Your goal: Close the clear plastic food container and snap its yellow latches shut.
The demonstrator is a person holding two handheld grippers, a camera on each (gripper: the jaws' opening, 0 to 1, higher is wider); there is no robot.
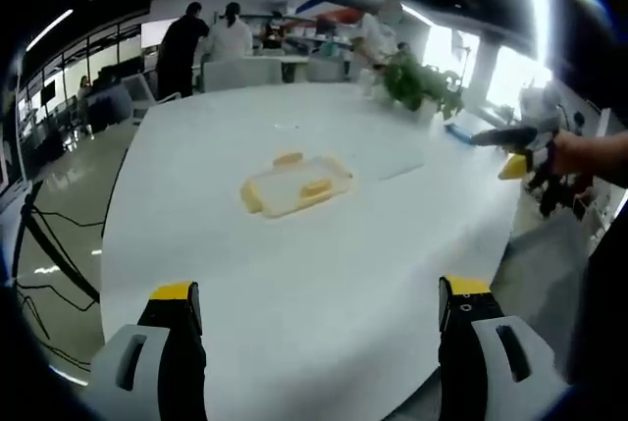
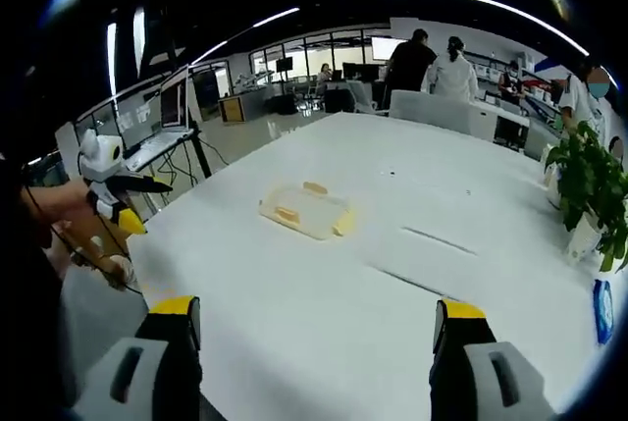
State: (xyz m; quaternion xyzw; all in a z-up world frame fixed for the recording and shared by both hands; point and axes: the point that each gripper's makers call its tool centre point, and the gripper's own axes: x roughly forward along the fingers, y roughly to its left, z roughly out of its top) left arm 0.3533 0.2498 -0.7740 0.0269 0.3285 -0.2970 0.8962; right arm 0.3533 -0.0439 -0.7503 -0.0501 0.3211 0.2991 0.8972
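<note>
Fingers of the left gripper (image 1: 319, 308) and right gripper (image 2: 312, 328) spread apart (both empty), container (image 1: 295, 184) lying well beyond on the table (image 1: 324, 284).

No legible text, label, brand, number or sign in either view. The food container (image 1: 294, 185) on the counter (image 1: 324, 274) carries no readable marking. Beyond the counter's far end, the wall screens (image 2: 385, 47) show bright areas only, too blurred to read. Near the potted plant (image 2: 589, 190), a blue object (image 2: 603, 310) bears an unreadable mark.
</note>
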